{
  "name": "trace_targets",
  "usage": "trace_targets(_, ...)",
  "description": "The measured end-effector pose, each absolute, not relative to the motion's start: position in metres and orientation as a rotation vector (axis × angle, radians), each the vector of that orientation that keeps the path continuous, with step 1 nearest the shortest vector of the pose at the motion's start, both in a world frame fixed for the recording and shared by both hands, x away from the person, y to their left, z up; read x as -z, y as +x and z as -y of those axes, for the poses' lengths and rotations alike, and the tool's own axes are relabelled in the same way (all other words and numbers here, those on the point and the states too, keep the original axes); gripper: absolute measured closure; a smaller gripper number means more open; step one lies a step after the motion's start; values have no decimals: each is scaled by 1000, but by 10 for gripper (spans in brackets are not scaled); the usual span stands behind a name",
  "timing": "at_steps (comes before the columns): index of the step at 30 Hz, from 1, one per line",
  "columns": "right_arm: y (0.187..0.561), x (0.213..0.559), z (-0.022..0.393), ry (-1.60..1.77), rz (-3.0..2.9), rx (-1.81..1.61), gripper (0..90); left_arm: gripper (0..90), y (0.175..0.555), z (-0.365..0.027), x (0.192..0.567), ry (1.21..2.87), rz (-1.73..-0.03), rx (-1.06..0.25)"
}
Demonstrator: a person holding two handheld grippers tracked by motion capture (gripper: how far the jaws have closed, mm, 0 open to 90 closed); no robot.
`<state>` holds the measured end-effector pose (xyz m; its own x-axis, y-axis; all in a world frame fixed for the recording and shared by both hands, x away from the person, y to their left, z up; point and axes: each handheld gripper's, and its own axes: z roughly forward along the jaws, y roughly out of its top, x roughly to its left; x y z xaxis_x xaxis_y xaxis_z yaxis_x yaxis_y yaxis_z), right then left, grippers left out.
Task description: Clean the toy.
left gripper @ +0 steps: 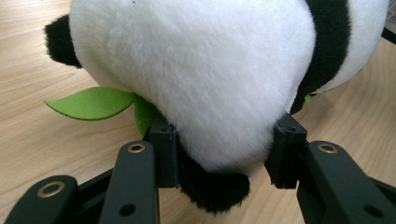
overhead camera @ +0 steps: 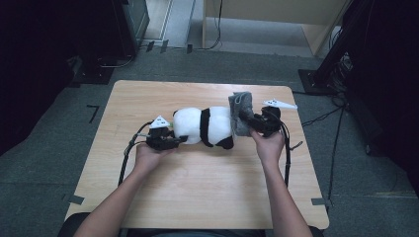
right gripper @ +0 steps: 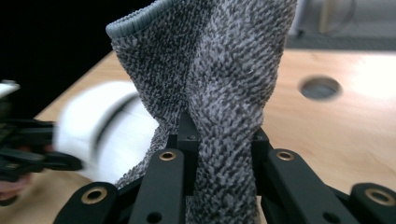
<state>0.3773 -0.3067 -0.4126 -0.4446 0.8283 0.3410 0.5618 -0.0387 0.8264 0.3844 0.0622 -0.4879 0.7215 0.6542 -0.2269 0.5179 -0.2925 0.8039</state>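
Note:
A black-and-white panda plush (overhead camera: 207,126) lies on its side in the middle of the wooden table (overhead camera: 197,192). My left gripper (overhead camera: 180,139) grips its left end. In the left gripper view the two pads press into the white fur (left gripper: 201,70) from both sides, and a green felt leaf (left gripper: 88,102) sticks out to the left. My right gripper (overhead camera: 249,123) is shut on a grey knitted cloth (overhead camera: 240,111) that stands upright at the panda's right end. In the right gripper view the cloth (right gripper: 224,70), with a ribbed hem at its top, is pinched between the jaws, and the panda (right gripper: 102,126) is blurred behind it.
Near the right gripper the tabletop has a round cable hole (right gripper: 320,87). Cables trail from both grippers over the table's front half. Dark equipment stands (overhead camera: 331,64) and a wooden cabinet (overhead camera: 276,19) sit on the grey floor beyond the table.

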Motion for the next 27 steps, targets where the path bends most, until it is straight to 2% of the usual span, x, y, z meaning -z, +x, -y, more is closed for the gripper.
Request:
trace_targets(5, 371, 393, 283, 1356, -2053, -1509, 761, 549, 372, -62, 485, 1971, -868, -134)
trace_targets(9, 375, 397, 270, 1321, -2130, -1425, 761, 505, 365, -60, 487, 1982, -853, -128)
trace_targets(16, 388, 414, 275, 1367, -2174, -1389, 761, 313, 362, -63, 486, 2012, -790, -173)
trace_targets(27, 406, 421, 282, 1435, -2211, -1401, 759, 329, 365, -82, 477, 2001, -678, -213)
